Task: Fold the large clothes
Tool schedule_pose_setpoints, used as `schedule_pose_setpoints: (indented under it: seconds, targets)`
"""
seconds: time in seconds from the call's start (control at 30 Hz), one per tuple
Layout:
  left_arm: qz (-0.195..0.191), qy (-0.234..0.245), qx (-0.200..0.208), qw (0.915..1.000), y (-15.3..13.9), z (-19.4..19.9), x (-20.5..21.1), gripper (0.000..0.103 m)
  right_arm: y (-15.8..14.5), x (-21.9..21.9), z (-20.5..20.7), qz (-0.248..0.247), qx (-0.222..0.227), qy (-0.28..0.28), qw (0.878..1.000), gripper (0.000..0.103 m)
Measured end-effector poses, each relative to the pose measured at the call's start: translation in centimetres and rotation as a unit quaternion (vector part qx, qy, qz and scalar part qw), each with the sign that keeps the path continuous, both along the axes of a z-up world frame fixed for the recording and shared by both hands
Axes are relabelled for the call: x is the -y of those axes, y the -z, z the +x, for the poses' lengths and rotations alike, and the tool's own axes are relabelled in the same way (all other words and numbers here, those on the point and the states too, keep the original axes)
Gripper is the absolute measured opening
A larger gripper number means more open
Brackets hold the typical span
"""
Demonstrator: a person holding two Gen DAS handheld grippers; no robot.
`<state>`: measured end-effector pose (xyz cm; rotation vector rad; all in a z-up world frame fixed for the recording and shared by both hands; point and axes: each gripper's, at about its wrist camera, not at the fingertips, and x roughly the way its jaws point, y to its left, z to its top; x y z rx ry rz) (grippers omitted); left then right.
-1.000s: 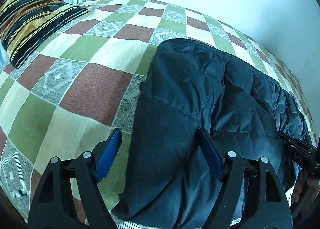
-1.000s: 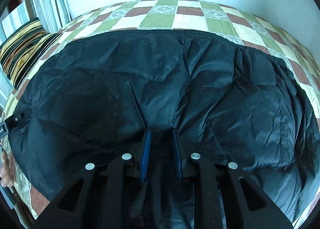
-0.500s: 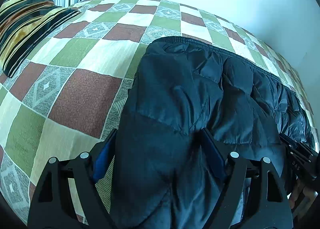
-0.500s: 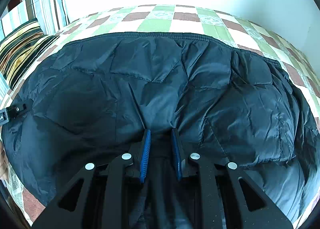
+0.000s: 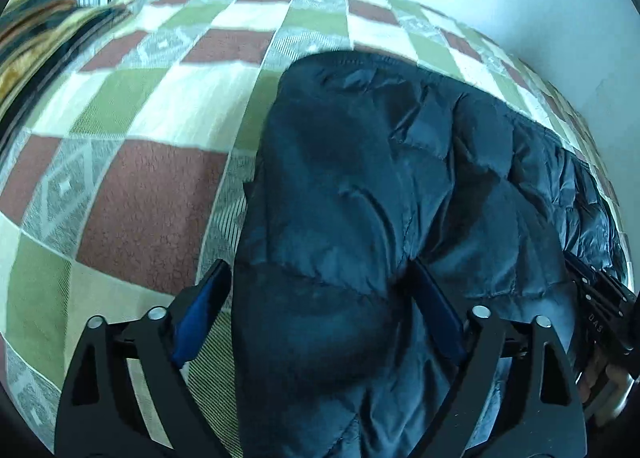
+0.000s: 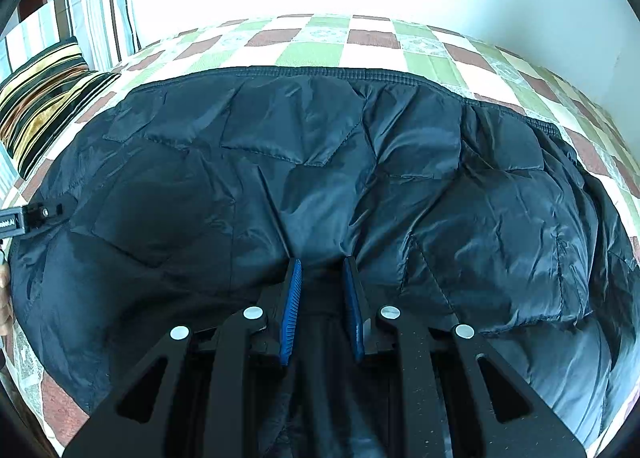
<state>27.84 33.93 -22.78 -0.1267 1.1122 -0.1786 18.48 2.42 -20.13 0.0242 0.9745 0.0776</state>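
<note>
The left gripper (image 5: pixel 316 290) has just spread its jaws wide around the dark jacket's (image 6: pixel 320 186) end, pads apparently clear of it. The right gripper (image 6: pixel 320 282) pinches a fold at 6 o'clock. The jacket lies across the bed (image 5: pixel 152 194), so the left looks to be releasing.
</note>
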Motion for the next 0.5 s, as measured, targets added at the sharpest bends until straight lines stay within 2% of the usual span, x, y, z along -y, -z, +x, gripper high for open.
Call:
schedule_pose_setpoints:
  seconds: [0.07, 0.13, 0.2, 0.33, 0.4, 0.47, 0.5]
  targets:
    - [-0.032, -0.003, -0.031, 0.9990, 1.3, 0.3, -0.4, 0.092, 0.0, -0.1, -0.1, -0.001, 0.002, 0.000, 1.000, 0.021]
    - [-0.049, -0.006, -0.040, 0.9980, 1.8, 0.4, -0.6, 0.091, 0.1, -0.1, -0.1, 0.000, 0.002, 0.000, 1.000, 0.021]
    - [-0.057, 0.006, -0.044, 0.9974, 2.0, 0.4, -0.4, 0.085, 0.1, -0.1, -0.1, 0.000, 0.002, 0.001, 1.000, 0.021]
    - [-0.103, 0.018, -0.060, 0.9927, 2.2, 0.7, -0.1, 0.066, 0.0, -0.1, -0.2, -0.001, 0.006, 0.003, 1.000, 0.021]
    - [-0.104, 0.018, -0.063, 0.9924, 2.3, 0.9, 0.0, 0.062, 0.0, -0.1, -0.2, -0.001, 0.007, 0.005, 1.000, 0.021]
    - [-0.109, 0.024, -0.062, 0.9919, 2.1, 0.8, 0.4, 0.047, 0.0, -0.1, -0.2, -0.002, 0.010, 0.006, 1.000, 0.021]
    - [-0.107, 0.028, -0.060, 0.9920, 1.9, 0.8, 0.6, 0.042, -0.1, -0.1, -0.1, -0.004, 0.011, 0.006, 1.000, 0.021]
